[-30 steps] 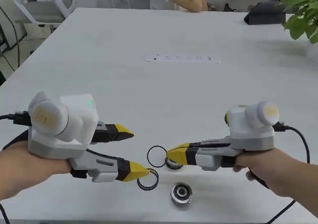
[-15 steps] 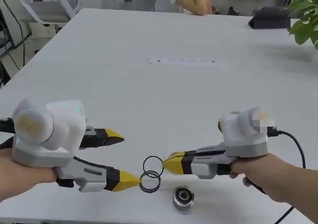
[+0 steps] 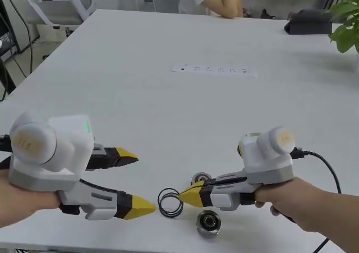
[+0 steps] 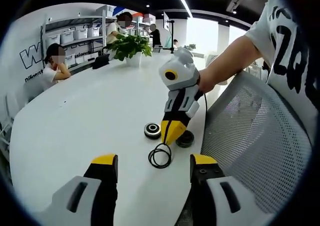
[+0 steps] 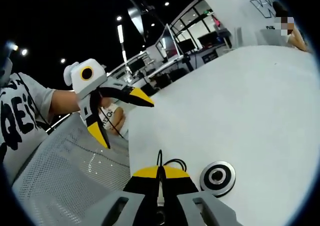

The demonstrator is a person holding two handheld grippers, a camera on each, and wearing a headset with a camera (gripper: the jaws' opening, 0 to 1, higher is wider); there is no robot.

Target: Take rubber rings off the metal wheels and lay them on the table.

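Pinching a rubber ring beside a metal wheel, right hand-held gripper clamped; left hand-held gripper wide open.

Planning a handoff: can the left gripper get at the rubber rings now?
Probably yes: the left gripper has its jaws open, aimed at the rubber rings, bare table between. The right gripper, jaws shut, seems to pinch one ring, crowding it.
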